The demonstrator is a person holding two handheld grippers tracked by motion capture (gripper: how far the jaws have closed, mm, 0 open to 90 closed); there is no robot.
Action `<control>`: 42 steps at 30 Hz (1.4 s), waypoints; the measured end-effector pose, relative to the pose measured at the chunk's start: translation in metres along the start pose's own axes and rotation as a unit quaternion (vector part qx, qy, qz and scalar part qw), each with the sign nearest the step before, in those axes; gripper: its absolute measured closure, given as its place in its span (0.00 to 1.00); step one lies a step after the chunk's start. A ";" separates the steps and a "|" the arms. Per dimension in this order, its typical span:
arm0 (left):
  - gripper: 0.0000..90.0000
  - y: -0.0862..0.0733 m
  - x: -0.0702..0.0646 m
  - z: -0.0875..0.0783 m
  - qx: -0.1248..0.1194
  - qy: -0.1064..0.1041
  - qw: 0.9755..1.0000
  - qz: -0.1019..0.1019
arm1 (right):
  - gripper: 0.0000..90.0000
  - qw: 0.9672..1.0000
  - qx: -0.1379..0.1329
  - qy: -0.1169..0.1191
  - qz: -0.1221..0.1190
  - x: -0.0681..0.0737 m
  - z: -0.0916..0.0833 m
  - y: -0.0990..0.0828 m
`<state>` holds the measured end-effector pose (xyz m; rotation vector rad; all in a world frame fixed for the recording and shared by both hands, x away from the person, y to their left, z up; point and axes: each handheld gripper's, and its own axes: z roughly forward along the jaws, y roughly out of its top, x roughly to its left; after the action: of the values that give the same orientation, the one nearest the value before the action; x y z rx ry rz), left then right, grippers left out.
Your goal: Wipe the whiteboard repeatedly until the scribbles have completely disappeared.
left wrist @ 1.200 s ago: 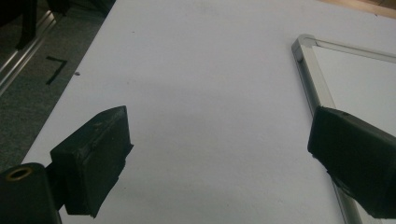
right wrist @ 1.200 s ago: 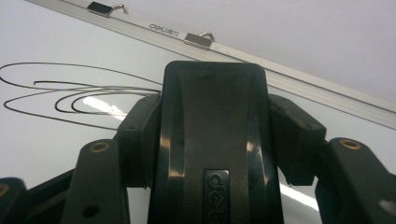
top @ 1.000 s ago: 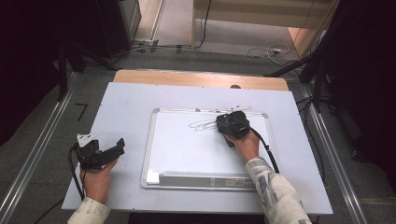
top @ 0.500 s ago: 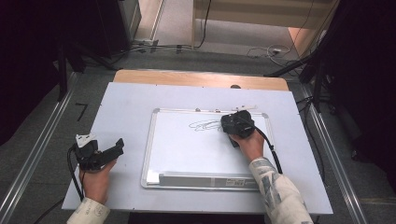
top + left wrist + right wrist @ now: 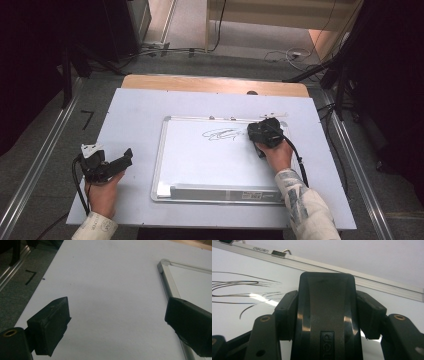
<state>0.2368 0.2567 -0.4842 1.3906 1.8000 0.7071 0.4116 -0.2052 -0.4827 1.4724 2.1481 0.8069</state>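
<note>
1. Black jaws of the right gripper [image 5: 327,315] are squeezed tight on a black plastic eraser block [image 5: 327,305] with a smooth curved back. The block sits between the two pads and they press its sides.
2. That eraser is on the white board with a silver metal frame [image 5: 161,150], near the board's top right corner, just right of the thin black scribble [image 5: 220,134].
3. I think the job in hand is wiping the scribble off the board. The lines are all there, so the wiping has hardly started.
4. Next, I think the right gripper [image 5: 264,134] must slide the eraser left over the scribble. It has to keep the block flat on the board and push down a little, or the ink will stay.
5. The left gripper [image 5: 117,322] has its jaws wide apart with nothing between them. It rests on the pale blue-grey table top [image 5: 105,277], left of the board, well apart from the scribble.
6. A long grey tray [image 5: 220,191] lies along the board's bottom edge.
</note>
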 end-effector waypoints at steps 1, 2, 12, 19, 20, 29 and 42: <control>0.07 0.000 0.000 0.000 0.000 0.000 1.000 0.000 | 0.43 1.000 -0.001 -0.001 0.001 -0.001 0.000 0.000; 0.07 0.000 -0.001 0.000 -0.001 0.001 1.000 0.000 | 0.43 1.000 0.000 -0.003 0.002 0.000 0.000 0.000; 0.07 0.000 -0.003 0.002 0.001 0.000 1.000 0.003 | 0.43 1.000 0.003 -0.002 -0.004 0.017 0.004 0.004; 0.07 0.001 -0.003 0.001 -0.002 -0.001 1.000 0.002 | 0.43 1.000 0.001 0.002 -0.009 0.031 0.008 0.008; 0.07 0.000 -0.003 0.001 -0.002 -0.001 1.000 0.002 | 0.43 1.000 0.001 0.003 -0.010 0.033 0.008 0.008; 0.07 0.001 -0.003 0.001 -0.002 -0.002 1.000 0.002 | 0.43 1.000 0.001 0.005 -0.016 0.043 0.011 0.012; 0.07 0.001 -0.003 0.001 -0.002 -0.002 1.000 0.002 | 0.43 0.999 -0.001 0.012 -0.030 0.064 0.015 0.015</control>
<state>0.2386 0.2540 -0.4838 1.3931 1.7923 0.7096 0.4086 -0.1383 -0.4844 1.3962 2.1988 0.8086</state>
